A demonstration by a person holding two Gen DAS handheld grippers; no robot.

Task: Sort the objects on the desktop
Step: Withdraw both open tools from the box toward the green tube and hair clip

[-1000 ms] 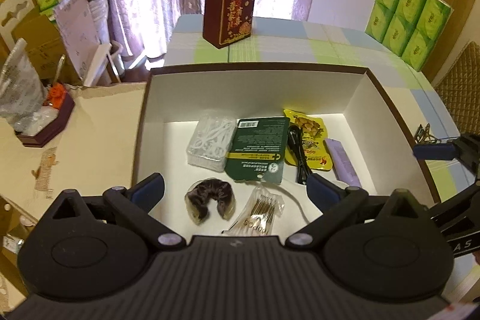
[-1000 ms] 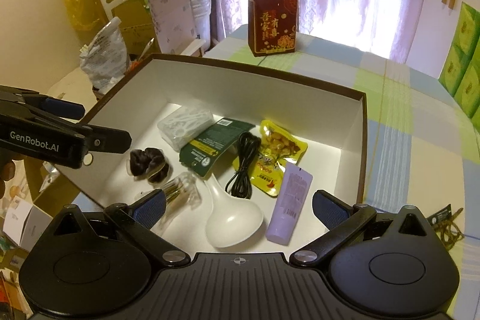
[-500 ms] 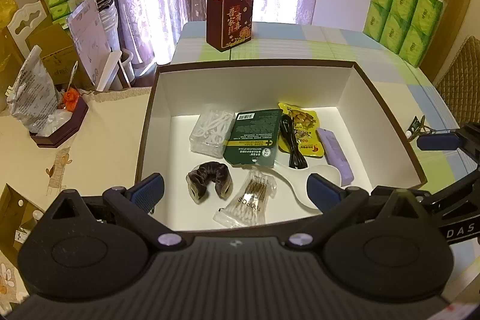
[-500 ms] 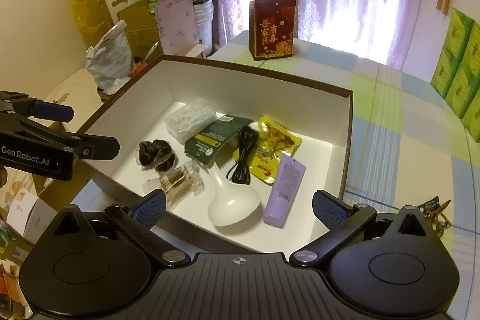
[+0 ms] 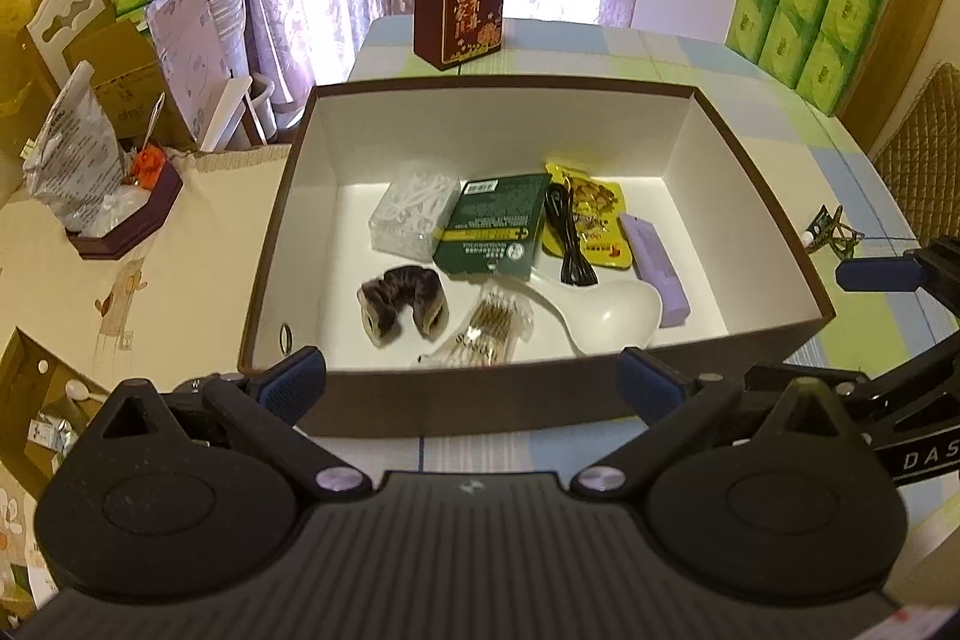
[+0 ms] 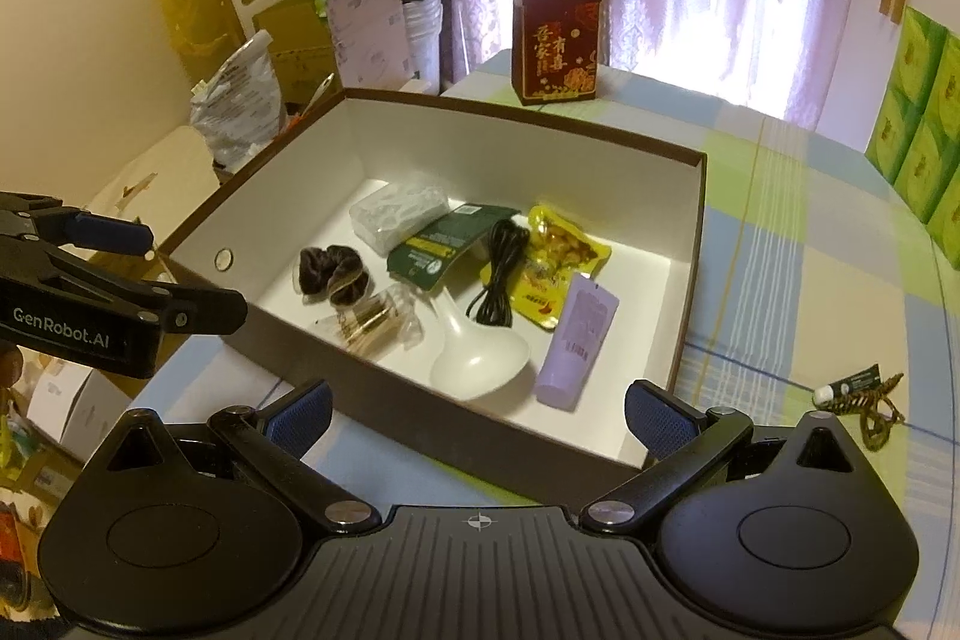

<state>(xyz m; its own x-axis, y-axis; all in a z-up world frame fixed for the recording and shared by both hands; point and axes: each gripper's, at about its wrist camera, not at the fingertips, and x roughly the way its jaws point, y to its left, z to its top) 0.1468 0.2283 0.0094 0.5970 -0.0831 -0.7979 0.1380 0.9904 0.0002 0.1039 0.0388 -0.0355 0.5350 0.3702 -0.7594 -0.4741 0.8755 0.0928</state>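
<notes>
Both grippers have pulled back from the box (image 5: 540,400), jaws spread and empty, leaving the small tube (image 6: 846,389) and hair clip (image 6: 877,412) on the tablecloth at lower right of the right view, nearer the right gripper (image 6: 477,406) than the left gripper (image 5: 474,382).

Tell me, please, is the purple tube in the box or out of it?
In: the purple tube lies flat on the box floor beside the white spoon.
</notes>
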